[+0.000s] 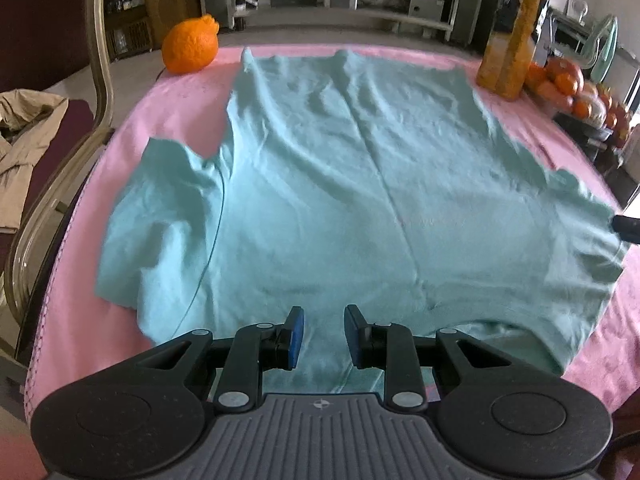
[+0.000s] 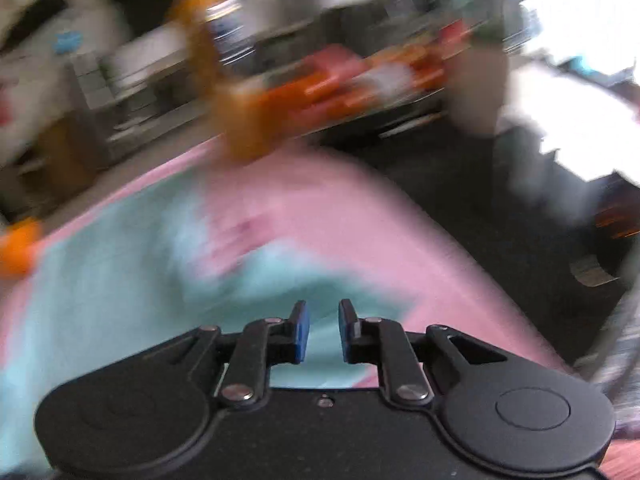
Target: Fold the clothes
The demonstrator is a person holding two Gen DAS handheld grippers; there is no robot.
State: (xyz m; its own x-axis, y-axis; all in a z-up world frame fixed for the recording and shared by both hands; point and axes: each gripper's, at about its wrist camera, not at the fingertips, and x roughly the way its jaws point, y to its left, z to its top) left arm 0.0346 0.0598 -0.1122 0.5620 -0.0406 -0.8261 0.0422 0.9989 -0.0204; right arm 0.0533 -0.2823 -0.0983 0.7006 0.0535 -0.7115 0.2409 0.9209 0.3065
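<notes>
The left view is sharp — a teal shirt (image 1: 340, 184) spread flat on a pink cloth (image 1: 192, 100), an orange (image 1: 191, 45) at 11 o'clock, left gripper (image 1: 324, 334) narrowly parted, empty. The right view is blurred — right gripper (image 2: 323, 330) narrowly parted over the shirt's edge, nothing visibly gripped

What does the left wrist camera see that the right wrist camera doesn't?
Only the left wrist view shows the whole light blue T-shirt spread flat, both sleeves out, plus a beige garment off to the side.

Only the right wrist view, which is blurry, shows the dark floor past the table's edge.

Both show the pink tablecloth, the orange fruit, the juice bottle and blue-padded jaws standing apart.
</notes>
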